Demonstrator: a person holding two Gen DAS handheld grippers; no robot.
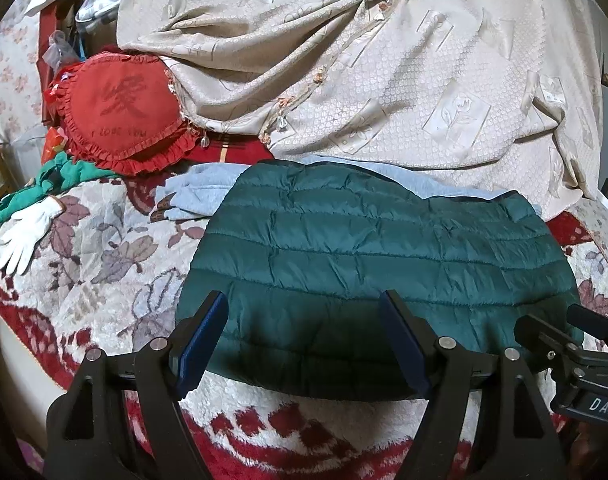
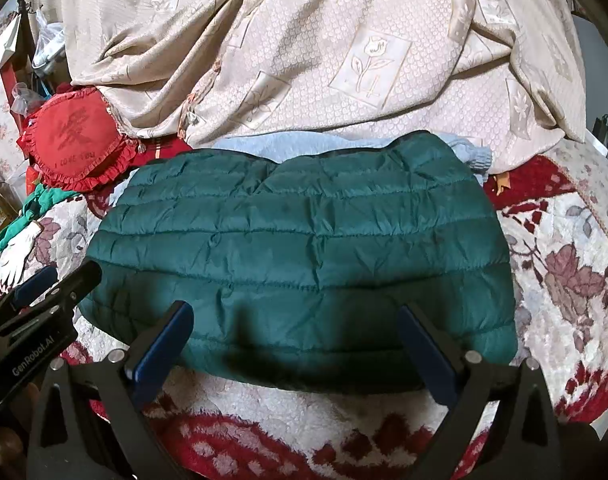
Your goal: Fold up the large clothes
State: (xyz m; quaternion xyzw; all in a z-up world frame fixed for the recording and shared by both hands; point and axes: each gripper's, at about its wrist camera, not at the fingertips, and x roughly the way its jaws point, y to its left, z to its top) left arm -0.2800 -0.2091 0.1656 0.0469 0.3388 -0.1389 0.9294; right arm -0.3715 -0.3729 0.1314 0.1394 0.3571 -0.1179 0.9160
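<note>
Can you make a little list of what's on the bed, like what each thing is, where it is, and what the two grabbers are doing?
main thing: green puffy jacket, folded, lying flat
under it: light blue garment, peeking out behind
surface: red and white flowery blanket
left side: red heart pillow, white glove
behind: beige patterned cloth
left gripper: jaws open, holding nothing
right gripper: jaws open, holding nothing

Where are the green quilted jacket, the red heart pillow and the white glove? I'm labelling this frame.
green quilted jacket [image 2: 304,240]: right wrist view, middle of its top panel.
red heart pillow [image 1: 123,112]: left wrist view, centre of its face.
white glove [image 1: 27,232]: left wrist view, palm.
</note>
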